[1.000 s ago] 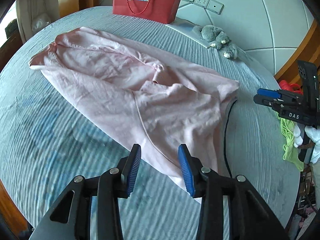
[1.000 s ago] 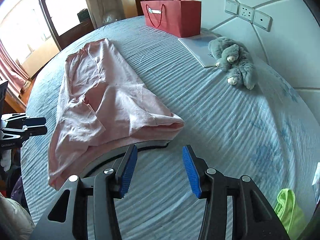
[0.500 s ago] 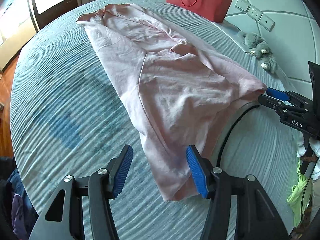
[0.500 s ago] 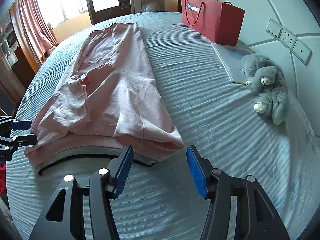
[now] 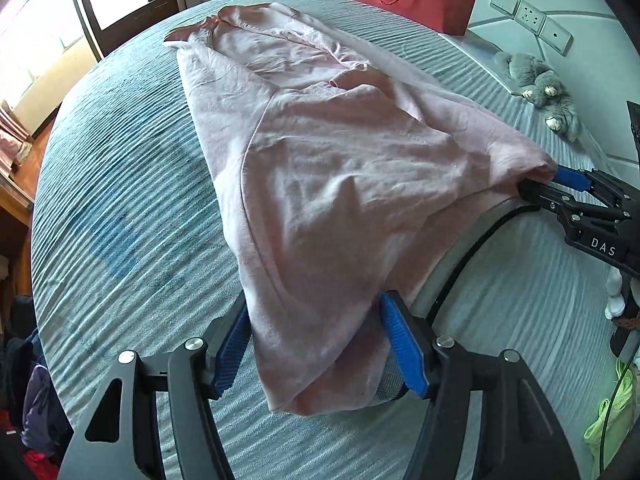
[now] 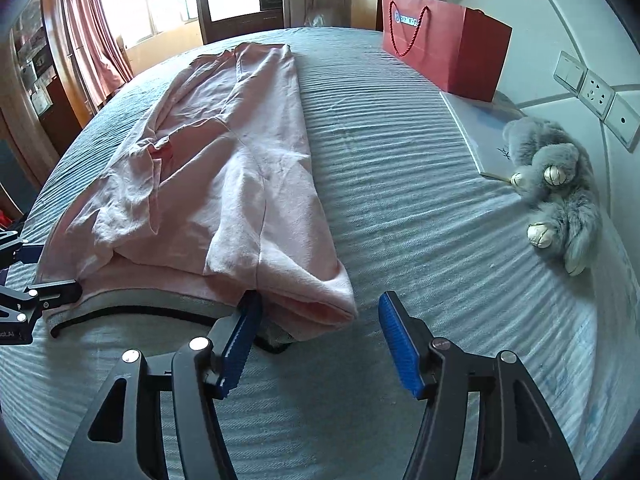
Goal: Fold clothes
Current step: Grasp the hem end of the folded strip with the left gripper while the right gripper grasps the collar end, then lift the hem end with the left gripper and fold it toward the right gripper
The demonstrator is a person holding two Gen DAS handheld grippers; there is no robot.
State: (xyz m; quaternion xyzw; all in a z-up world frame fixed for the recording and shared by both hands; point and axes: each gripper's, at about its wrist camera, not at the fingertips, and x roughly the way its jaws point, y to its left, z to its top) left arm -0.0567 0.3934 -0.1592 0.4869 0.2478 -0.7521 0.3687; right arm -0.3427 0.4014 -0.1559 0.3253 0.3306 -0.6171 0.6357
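The pink garment [image 5: 328, 184] lies lengthwise on the blue ribbed bed [image 5: 120, 240], folded over. My left gripper [image 5: 316, 344] has its jaws wide apart, straddling the near left corner, not clamped. My right gripper [image 6: 318, 336] is likewise spread wide around the near right corner, cloth between the jaws, ungripped. A red bag [image 6: 444, 48] and grey plush toy [image 6: 556, 184] sit near the headboard.

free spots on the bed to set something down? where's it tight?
Bare bedspread between the pink garment and the plush toy; also left of the garment in the left wrist view. Tight along the headboard: red bag, book, toy. Both hand-held grippers, left and right, straddle the garment's near edge.
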